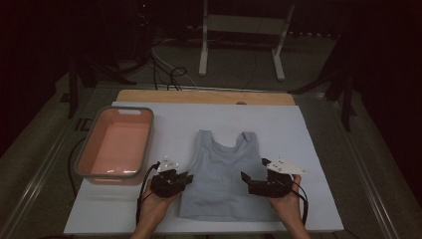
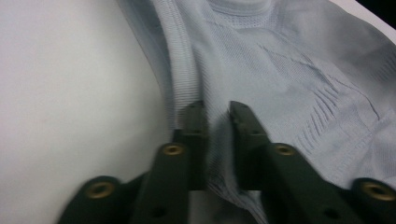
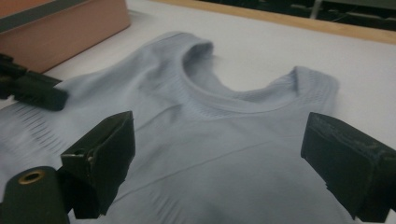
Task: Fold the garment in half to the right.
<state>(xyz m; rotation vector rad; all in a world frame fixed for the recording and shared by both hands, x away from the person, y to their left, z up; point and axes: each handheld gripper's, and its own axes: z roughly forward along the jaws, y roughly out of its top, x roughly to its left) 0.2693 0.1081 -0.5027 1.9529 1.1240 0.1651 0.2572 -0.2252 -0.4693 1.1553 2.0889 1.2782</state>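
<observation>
A pale blue sleeveless top [image 1: 221, 174] lies flat on the white board [image 1: 303, 144], neck towards the far side. My left gripper [image 1: 186, 178] sits at the top's left side edge. In the left gripper view its jaws [image 2: 216, 114] stand close together with a fold of fabric beside the ribbed armhole hem [image 2: 182, 70] pinched between them. My right gripper [image 1: 247, 179] rests at the top's right side with its jaws wide apart. In the right gripper view the top [image 3: 210, 116] spreads out beyond the open gripper [image 3: 219, 154], with nothing gripped.
A pink bin with a grey rim [image 1: 82, 149] stands on the board's left part; its wall [image 3: 65, 28] shows beyond the top. A wooden strip [image 1: 204, 96] runs along the board's far edge. A white stand [image 1: 204, 45] and cables lie on the floor behind.
</observation>
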